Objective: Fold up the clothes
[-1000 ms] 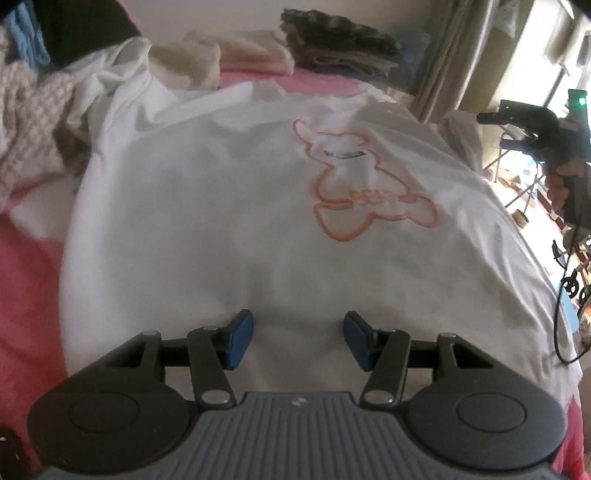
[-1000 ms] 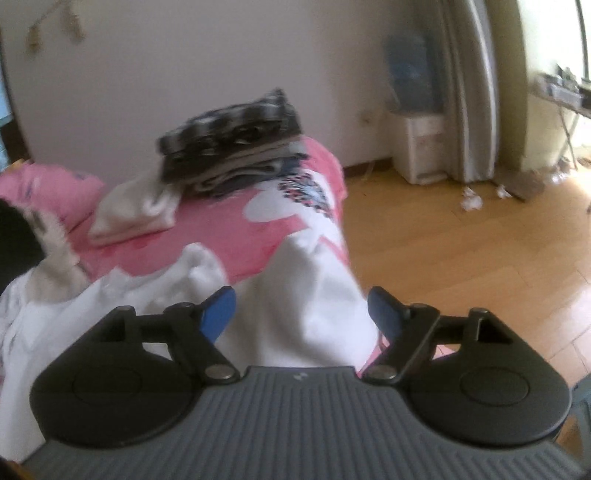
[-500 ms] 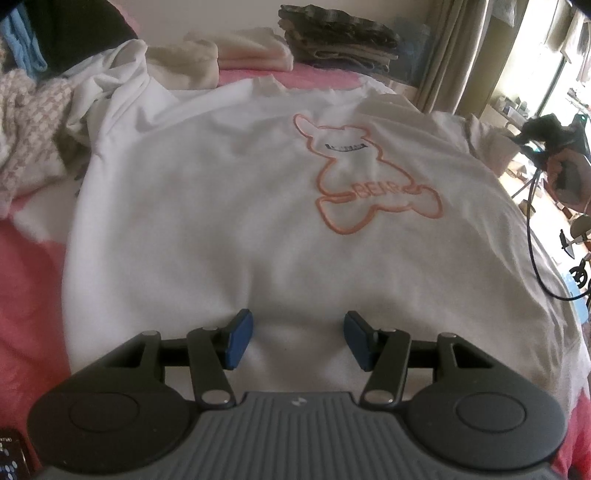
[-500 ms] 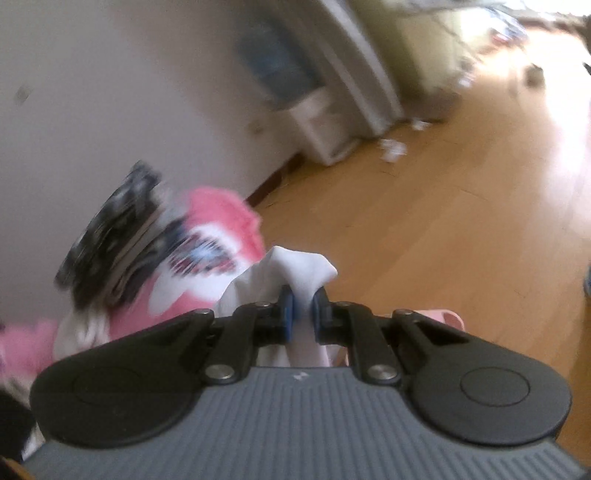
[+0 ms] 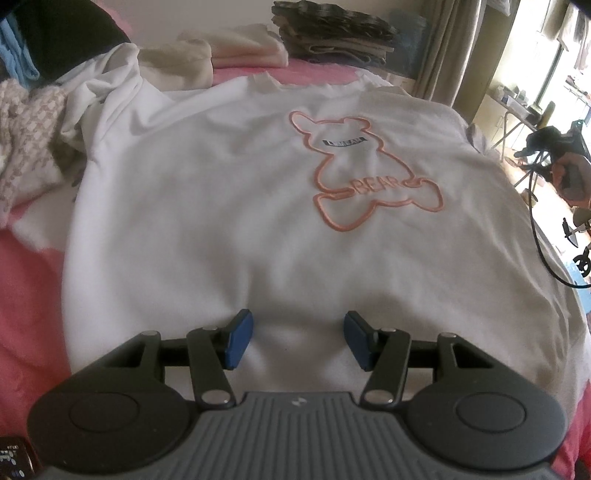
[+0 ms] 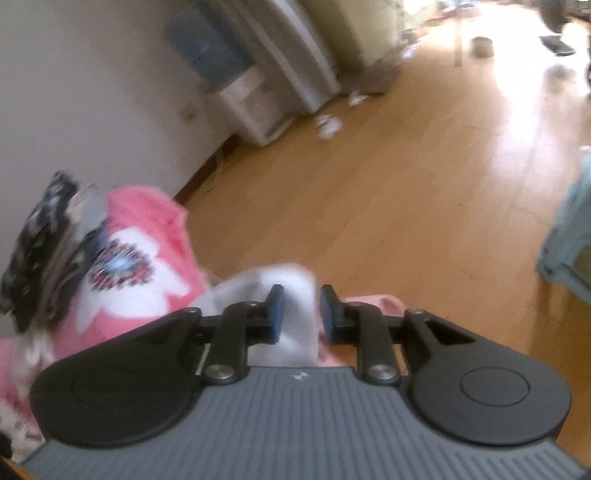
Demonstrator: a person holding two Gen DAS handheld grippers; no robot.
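A white sweatshirt [image 5: 229,192] with an orange bear outline [image 5: 365,177] lies front-up and spread flat on a pink bed [image 5: 29,295]. My left gripper [image 5: 293,341] hovers open over the hem, with nothing between its blue pads. At the bed's right edge my right gripper [image 6: 301,314] is shut on a bunched fold of the white sweatshirt [image 6: 295,291], held over the pink cover. The left wrist view shows a hand [image 5: 570,179] holding that gripper at far right. The right wrist view is blurred.
Loose clothes [image 5: 33,122] are heaped at the left of the bed. Folded stacks [image 5: 332,33] sit at its far end, beside cream garments [image 5: 236,48]. Wooden floor [image 6: 406,184] lies past the bed's right edge, with a white unit [image 6: 255,107] by the wall.
The right gripper went from open to shut on the sweatshirt's edge and has swung right toward the floor. The left gripper stayed open and moved slightly over the hem.
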